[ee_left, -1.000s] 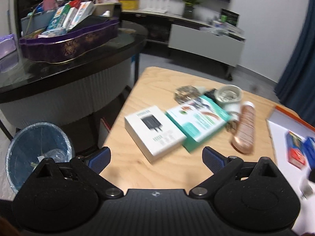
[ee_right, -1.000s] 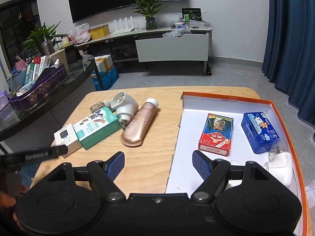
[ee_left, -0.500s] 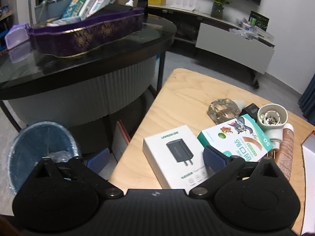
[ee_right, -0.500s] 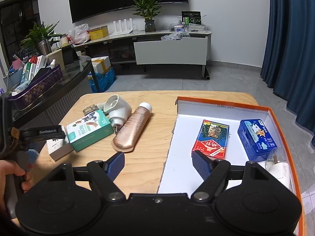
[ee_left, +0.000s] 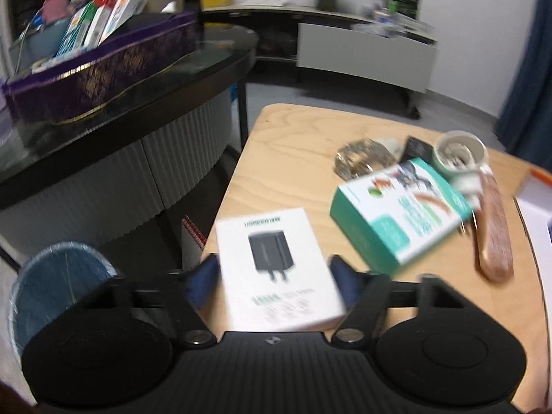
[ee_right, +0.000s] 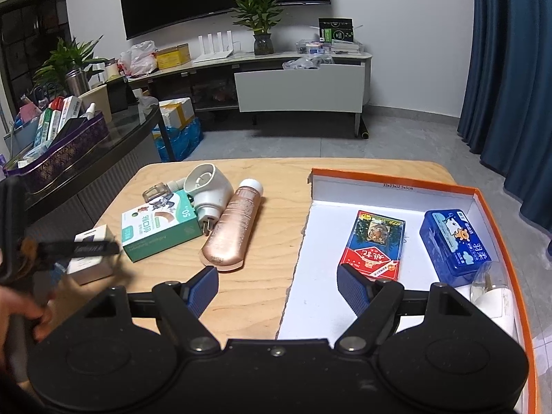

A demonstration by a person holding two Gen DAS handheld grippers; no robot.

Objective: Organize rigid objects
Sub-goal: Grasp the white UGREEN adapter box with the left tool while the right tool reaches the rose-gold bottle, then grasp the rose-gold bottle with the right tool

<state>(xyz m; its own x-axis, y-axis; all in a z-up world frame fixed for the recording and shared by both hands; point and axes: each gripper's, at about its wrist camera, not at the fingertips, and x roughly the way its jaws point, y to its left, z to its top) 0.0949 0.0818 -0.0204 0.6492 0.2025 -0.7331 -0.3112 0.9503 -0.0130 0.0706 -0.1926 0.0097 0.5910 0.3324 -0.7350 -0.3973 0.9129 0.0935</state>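
My left gripper (ee_left: 276,283) is open, its blue fingers on either side of a white charger box (ee_left: 276,262) at the wooden table's near left corner; whether the pads touch it is blurred. The box also shows in the right wrist view (ee_right: 91,255), with the left gripper (ee_right: 69,252) over it. Beyond lie a teal box (ee_left: 400,214), a rose-gold bottle (ee_right: 231,231), a white plug-in device (ee_right: 208,193) and a clear glass piece (ee_left: 362,157). My right gripper (ee_right: 277,289) is open and empty above the near edge of the orange-rimmed white tray (ee_right: 390,179).
The tray holds a red card box (ee_right: 374,245), a blue tin (ee_right: 455,246) and a white item (ee_right: 493,300). A dark glass table with a purple basket (ee_left: 100,69) stands left. A blue bin (ee_left: 58,293) sits on the floor below.
My left gripper has moved forward and to the right so the white charger box sits between its fingers, which have narrowed. The right gripper has barely moved.
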